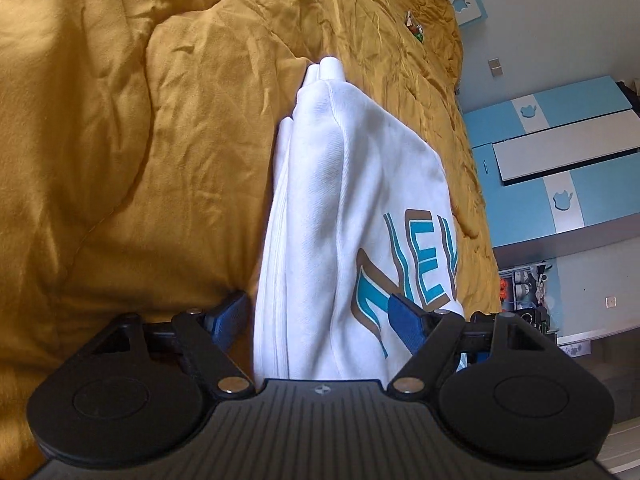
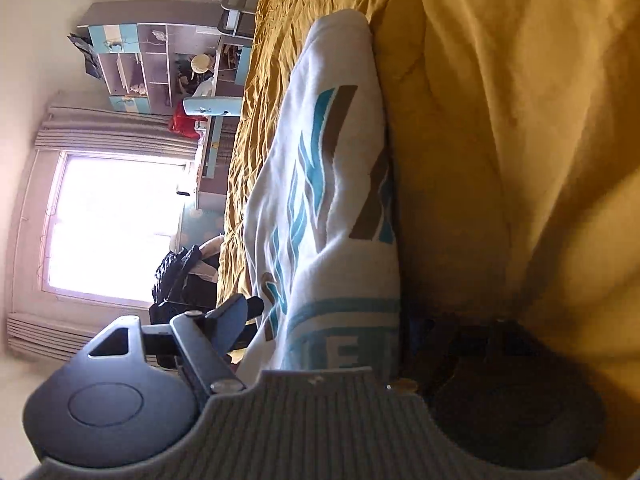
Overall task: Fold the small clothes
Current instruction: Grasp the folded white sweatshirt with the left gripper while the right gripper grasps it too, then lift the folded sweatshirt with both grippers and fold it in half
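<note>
A white garment (image 1: 340,216) with teal and brown lettering lies folded in several layers on a mustard-yellow bedspread (image 1: 120,140). My left gripper (image 1: 320,312) has its blue-padded fingers (image 1: 404,320) on either side of the garment's near edge and grips the stacked layers. In the right wrist view the same garment (image 2: 320,200) runs up the middle. My right gripper (image 2: 320,320) holds its printed edge between a visible left finger (image 2: 232,316) and a right finger in shadow against the bedspread (image 2: 500,160).
Blue and white cupboards (image 1: 560,168) stand beyond the bed's right edge. A bright window (image 2: 112,224), shelves (image 2: 160,60) and a dark bag (image 2: 180,272) lie past the bed's left edge. A small colourful object (image 1: 414,26) rests on the far bedspread.
</note>
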